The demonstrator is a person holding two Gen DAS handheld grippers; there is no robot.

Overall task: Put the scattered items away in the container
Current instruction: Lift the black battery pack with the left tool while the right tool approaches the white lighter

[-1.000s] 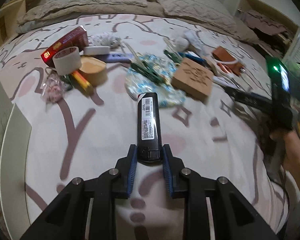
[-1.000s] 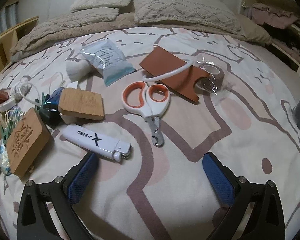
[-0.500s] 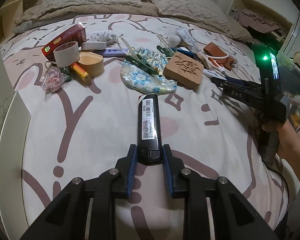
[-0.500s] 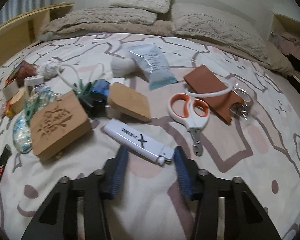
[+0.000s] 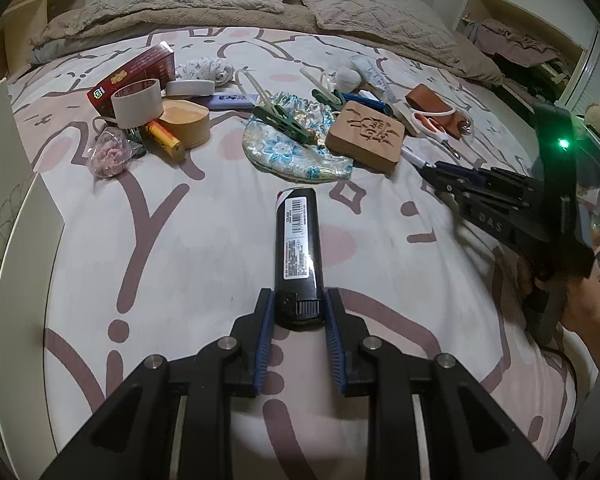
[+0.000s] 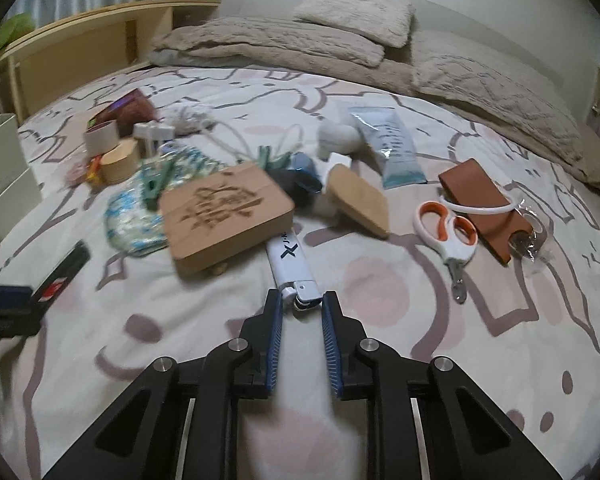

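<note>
Bed (image 5: 111,264) with patterned sheet carries the whole scatter; white container (image 5: 15,216) sits at its 9 o'clock edge in the left wrist view, rim only partly visible. Step in hand, by my reading: a two-handed pick-up, one lighter per tool. Left gripper (image 5: 297,322) is pressed tight on the base of the black lighter (image 5: 297,240), which points to 12 o'clock. Right gripper (image 6: 300,308) is closing around the cap end of the white lighter (image 6: 291,266); lighter lies between the pads, firm contact not confirmed. Next move likely calls for finishing that pinch, lifting both, and carrying toward the container at 9 o'clock. Counts: two lighters, two wooden blocks (image 6: 227,220), one pair of scissors (image 6: 450,236), one tape roll (image 5: 137,102), one red box (image 5: 133,74).
</note>
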